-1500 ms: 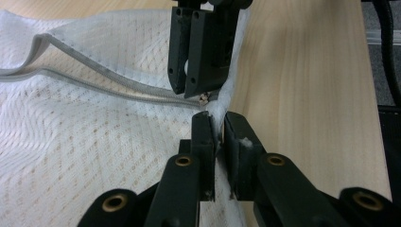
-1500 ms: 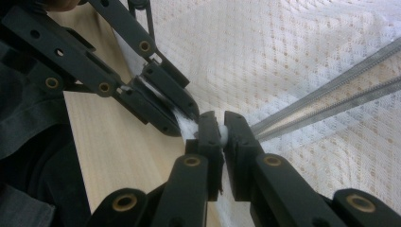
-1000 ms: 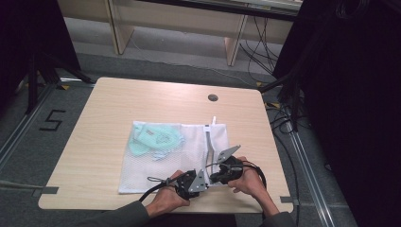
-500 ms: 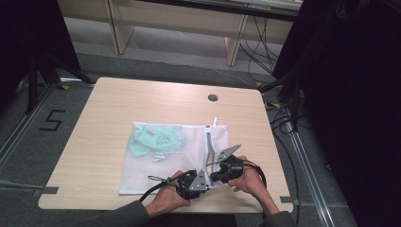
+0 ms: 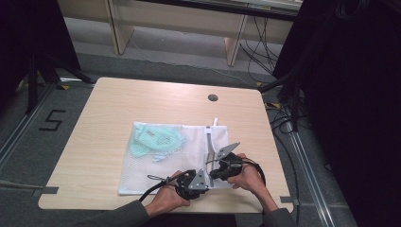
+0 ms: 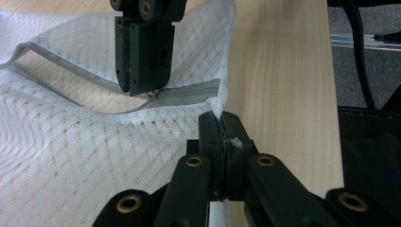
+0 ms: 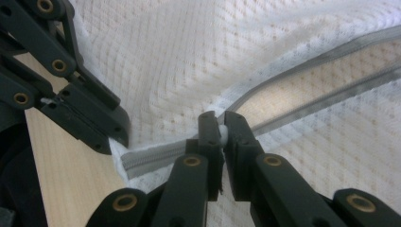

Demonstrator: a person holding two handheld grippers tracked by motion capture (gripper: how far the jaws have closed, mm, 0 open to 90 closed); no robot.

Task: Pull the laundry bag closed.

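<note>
bag (image 5: 189, 156): white mesh, flat on table (image 5: 118, 104), green items in far-left part
left gripper (image 6: 221, 132): jaws pinching bag's near-right corner
right gripper (image 7: 218, 132): jaws pinching zip pull (image 7: 222, 134)

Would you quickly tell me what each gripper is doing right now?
Left gripper: shut on the corner edge of the white mesh bag.
Right gripper: shut on the zipper pull of the bag.
</note>
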